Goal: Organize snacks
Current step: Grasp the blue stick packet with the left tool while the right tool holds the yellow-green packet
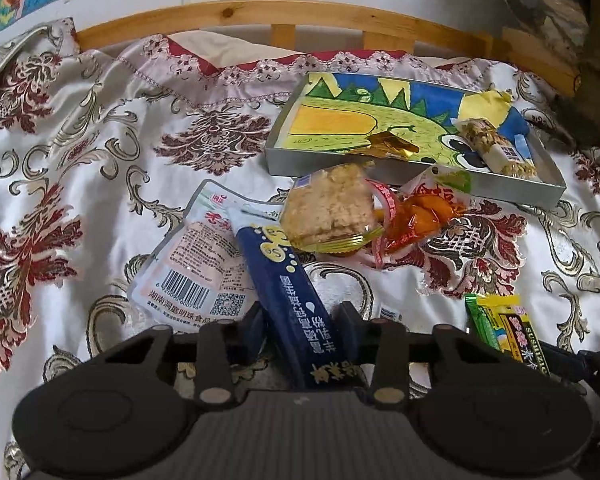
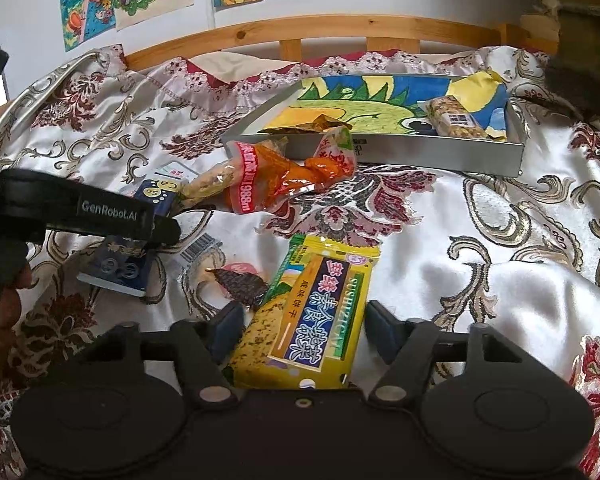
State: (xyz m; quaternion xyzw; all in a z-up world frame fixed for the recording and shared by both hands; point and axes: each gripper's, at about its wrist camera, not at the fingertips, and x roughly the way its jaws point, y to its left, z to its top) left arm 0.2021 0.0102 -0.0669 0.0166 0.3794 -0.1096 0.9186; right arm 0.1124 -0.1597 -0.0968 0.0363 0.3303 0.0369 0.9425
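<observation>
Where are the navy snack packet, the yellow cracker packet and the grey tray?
navy snack packet (image 1: 296,304): left wrist view, middle of the wrapper.
yellow cracker packet (image 2: 312,320): right wrist view, printed label.
grey tray (image 2: 440,154): right wrist view, near side wall.

A long navy-blue snack packet (image 1: 288,280) is lying slantwise across a pale pouch with a barcode (image 1: 192,264). A yellow cracker packet (image 2: 312,320) is lying flat nearby. A clear-wrapped nut bar (image 1: 500,148) is resting inside the shallow grey tray (image 1: 380,178).
</observation>
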